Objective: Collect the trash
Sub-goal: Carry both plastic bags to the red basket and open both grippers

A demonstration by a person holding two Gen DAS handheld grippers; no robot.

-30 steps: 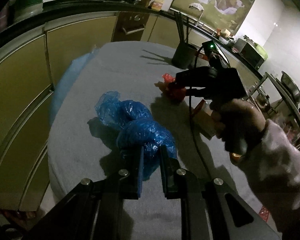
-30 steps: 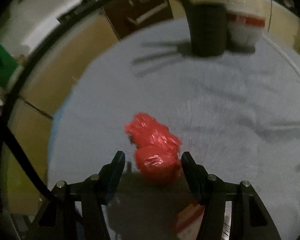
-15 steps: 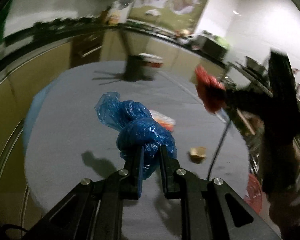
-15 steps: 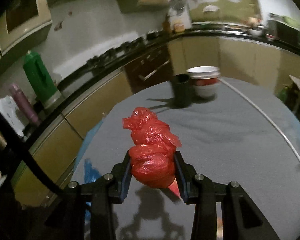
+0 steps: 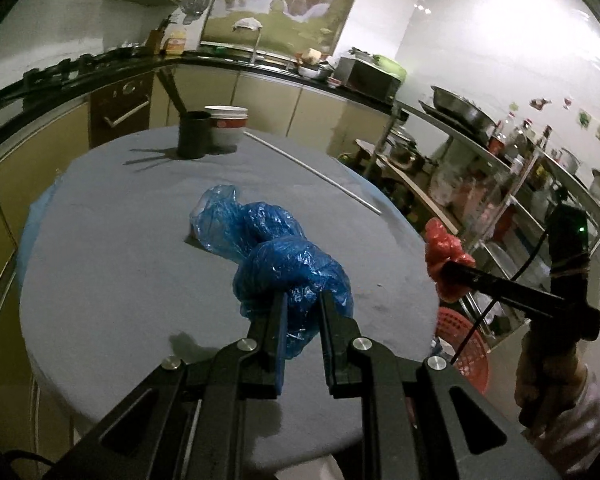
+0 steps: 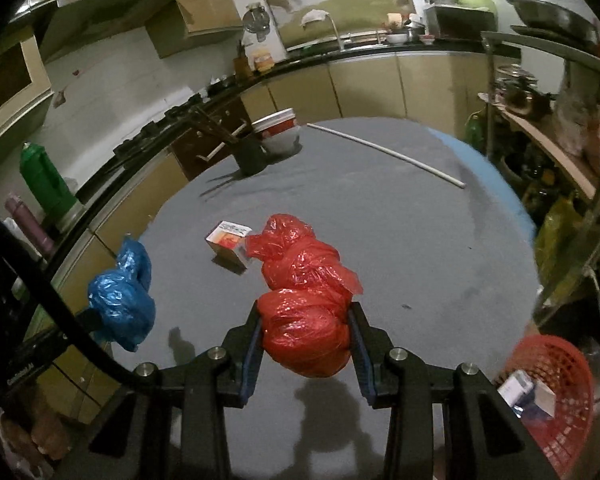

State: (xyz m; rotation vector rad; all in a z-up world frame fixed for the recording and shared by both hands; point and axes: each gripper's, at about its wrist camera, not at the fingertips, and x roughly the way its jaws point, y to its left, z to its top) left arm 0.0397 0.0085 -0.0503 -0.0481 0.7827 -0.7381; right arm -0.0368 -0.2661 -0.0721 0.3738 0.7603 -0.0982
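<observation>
The left gripper (image 5: 300, 312) is clamping its jaws on the blue bag (image 5: 276, 264) above the bench (image 5: 112, 264); the right gripper (image 6: 305, 340) is gripping the red bag (image 6: 300, 300), near the red basket (image 6: 560, 392)

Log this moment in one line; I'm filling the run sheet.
left gripper: shut on knotted blue plastic bag | right gripper: shut on knotted red plastic bag | both aloft | red mesh basket beside table
</observation>
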